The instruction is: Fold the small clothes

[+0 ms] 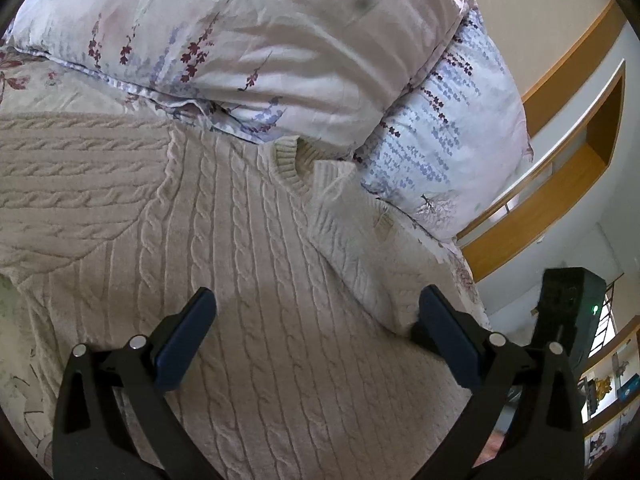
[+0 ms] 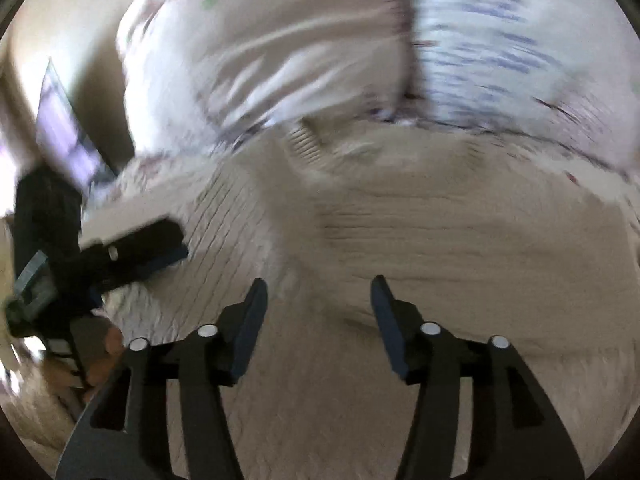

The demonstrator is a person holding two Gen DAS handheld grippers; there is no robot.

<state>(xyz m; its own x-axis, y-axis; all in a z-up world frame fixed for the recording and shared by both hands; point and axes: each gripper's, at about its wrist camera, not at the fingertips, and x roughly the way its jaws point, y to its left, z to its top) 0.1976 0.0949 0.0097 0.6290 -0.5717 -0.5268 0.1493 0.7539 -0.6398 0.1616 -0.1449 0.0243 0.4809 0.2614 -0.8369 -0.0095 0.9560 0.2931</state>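
A cream cable-knit sweater [image 1: 240, 240] lies flat on the bed, its ribbed collar [image 1: 290, 162] towards the pillows. One side of it is folded inward over the body [image 1: 352, 224]. My left gripper [image 1: 316, 304] hovers low over the sweater's body, open wide, with nothing pinched; its right finger [image 1: 440, 320] is at the folded edge. The right wrist view is blurred. There my right gripper [image 2: 319, 284] stands open above the sweater [image 2: 440, 240], empty, and the left gripper [image 2: 148, 240] shows at the left.
Two floral pillows [image 1: 280, 40] [image 1: 452, 140] lean at the head of the bed just beyond the collar. A wooden headboard with a shelf niche [image 1: 568, 184] runs on the right. A black device with a green light [image 1: 576, 312] hangs at the right edge.
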